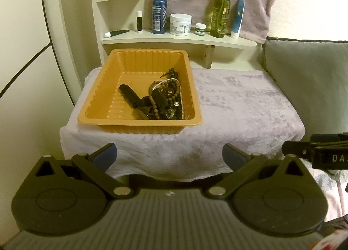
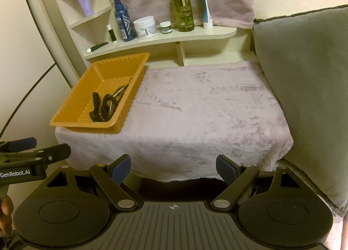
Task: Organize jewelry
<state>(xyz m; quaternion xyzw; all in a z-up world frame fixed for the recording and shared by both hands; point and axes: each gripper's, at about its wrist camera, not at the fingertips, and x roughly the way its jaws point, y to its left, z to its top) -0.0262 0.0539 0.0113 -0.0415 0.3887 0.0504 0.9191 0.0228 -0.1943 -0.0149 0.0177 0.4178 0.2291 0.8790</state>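
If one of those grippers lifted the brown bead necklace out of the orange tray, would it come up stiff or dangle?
Probably dangle: the bead necklace lies in loose loops, so it looks floppy. It is heaped with other strands and a black clip, so it may snag and drag them along. The orange tray looks thin and light, and might shift on the towel. Both grippers are open and well short of it.

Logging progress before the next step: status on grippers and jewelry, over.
Left gripper and right gripper open, empty, short of the table. Jewelry heaped in orange tray. Nothing in the way.
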